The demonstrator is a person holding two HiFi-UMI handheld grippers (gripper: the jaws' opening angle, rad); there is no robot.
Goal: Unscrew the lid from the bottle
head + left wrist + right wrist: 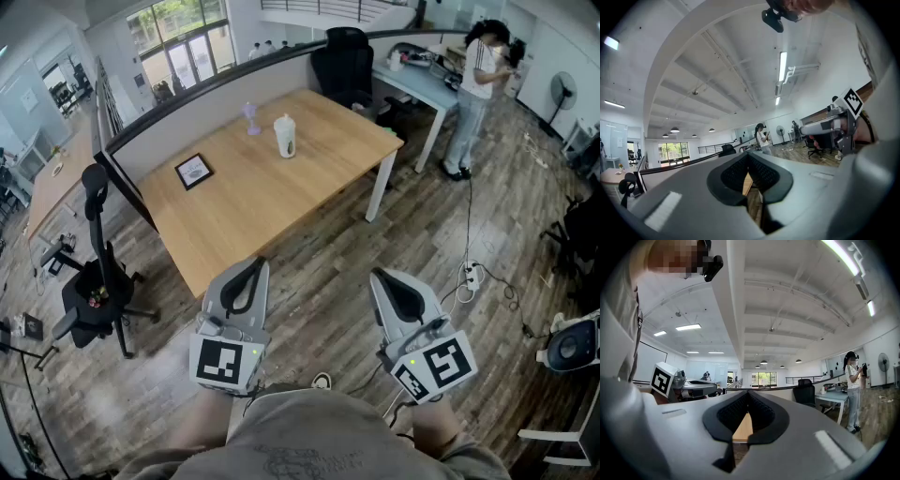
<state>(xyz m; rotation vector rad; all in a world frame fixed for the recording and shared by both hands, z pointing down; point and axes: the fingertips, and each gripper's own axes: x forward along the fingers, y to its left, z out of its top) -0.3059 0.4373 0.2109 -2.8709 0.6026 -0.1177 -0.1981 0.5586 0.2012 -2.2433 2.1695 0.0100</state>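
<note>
Wood-plank flooring (323, 272) runs through an open office, with a black office chair (94, 281) standing at the far left. Next to it a light wooden table (272, 202) sits against a low partition. On the table's left part lies a small black-framed card (194, 171), further right a small purple object (251, 118), too small to identify, and just right of that the white bottle (285, 138), upright near the table's far edge with its lid (284, 121) on. Both grippers hang over the floor on the near side of the table, well apart from the bottle and pointing level toward it. The left gripper (254, 266) has its jaws together, tips meeting, with nothing between the pads; only a sliver of tabletop shows through the gap behind the tips. The right gripper (381, 278), beside it and apart from it, is likewise closed on nothing, its own view showing the table edge through the same kind of gap. A white power strip (472, 275) lies on the floor to the right, and at the upper right a person (476, 84) stands beside a pale blue desk (422, 86).
</note>
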